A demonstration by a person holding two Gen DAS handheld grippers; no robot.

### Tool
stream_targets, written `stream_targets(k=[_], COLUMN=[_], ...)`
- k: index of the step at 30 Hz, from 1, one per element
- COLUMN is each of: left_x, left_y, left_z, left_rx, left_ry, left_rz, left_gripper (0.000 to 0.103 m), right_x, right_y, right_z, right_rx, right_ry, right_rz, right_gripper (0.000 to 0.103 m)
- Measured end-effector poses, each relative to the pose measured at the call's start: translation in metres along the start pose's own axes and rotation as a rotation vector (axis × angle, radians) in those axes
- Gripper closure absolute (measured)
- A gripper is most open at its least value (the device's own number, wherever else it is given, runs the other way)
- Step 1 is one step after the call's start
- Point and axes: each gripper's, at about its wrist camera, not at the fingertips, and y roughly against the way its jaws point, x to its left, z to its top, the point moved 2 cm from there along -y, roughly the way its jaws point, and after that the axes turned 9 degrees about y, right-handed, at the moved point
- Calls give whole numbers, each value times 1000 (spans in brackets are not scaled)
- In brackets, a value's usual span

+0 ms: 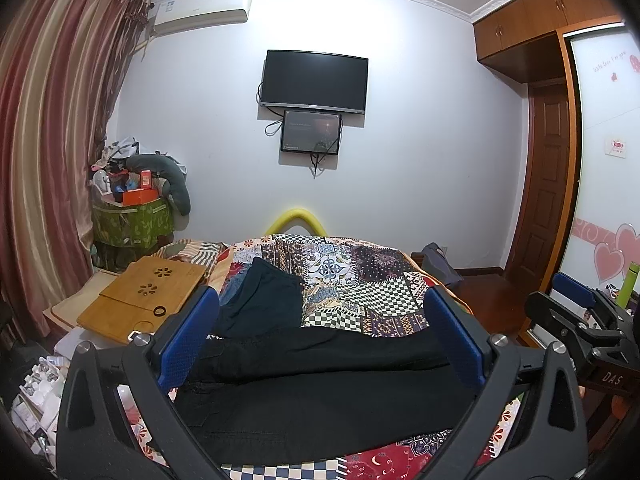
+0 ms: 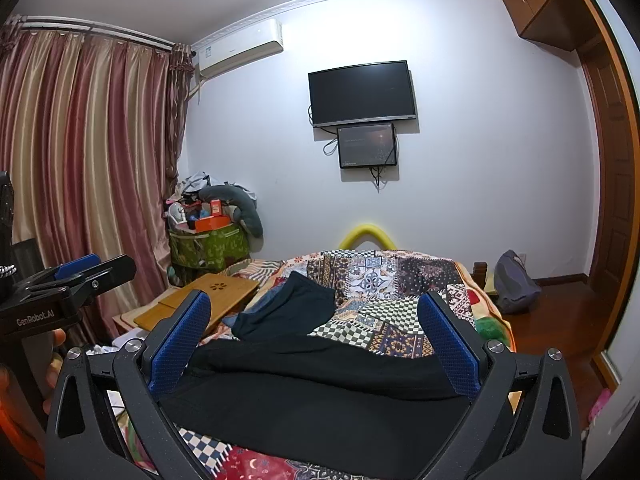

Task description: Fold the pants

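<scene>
Black pants (image 1: 320, 392) lie across the near part of the patchwork bed cover (image 1: 360, 276), one leg laid over the other; they also show in the right wrist view (image 2: 320, 396). My left gripper (image 1: 320, 316) is open and empty, held above the pants. My right gripper (image 2: 314, 320) is open and empty, also above the pants. The right gripper shows at the right edge of the left wrist view (image 1: 576, 312), and the left gripper at the left edge of the right wrist view (image 2: 76, 276).
A dark teal garment (image 1: 264, 296) lies on the bed beyond the pants. A wooden lap tray (image 1: 144, 296) sits at the bed's left. A cluttered green bin (image 1: 128, 216) stands by the curtain. A TV (image 1: 314, 80) hangs on the wall. A grey bag (image 2: 514, 280) sits on the floor.
</scene>
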Motion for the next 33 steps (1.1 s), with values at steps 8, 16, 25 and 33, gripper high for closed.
stream_targets(k=[8, 16, 25, 33], left_x=[1, 2, 3, 8], left_y=[0, 0, -1, -8], left_z=[0, -1, -2, -5], left_rx=[2, 2, 4, 7], left_ry=[3, 3, 3, -2], left_rz=[0, 0, 2, 25], left_gripper=[0, 0, 0, 0], right_x=[3, 3, 4, 0], right_y=[0, 0, 0, -8], right_z=[-1, -2, -3, -7], right_rx=[2, 4, 9, 33], right_ry=[-1, -2, -8, -22], right_rz=[-3, -3, -7, -21], right_gripper=[0, 0, 0, 0])
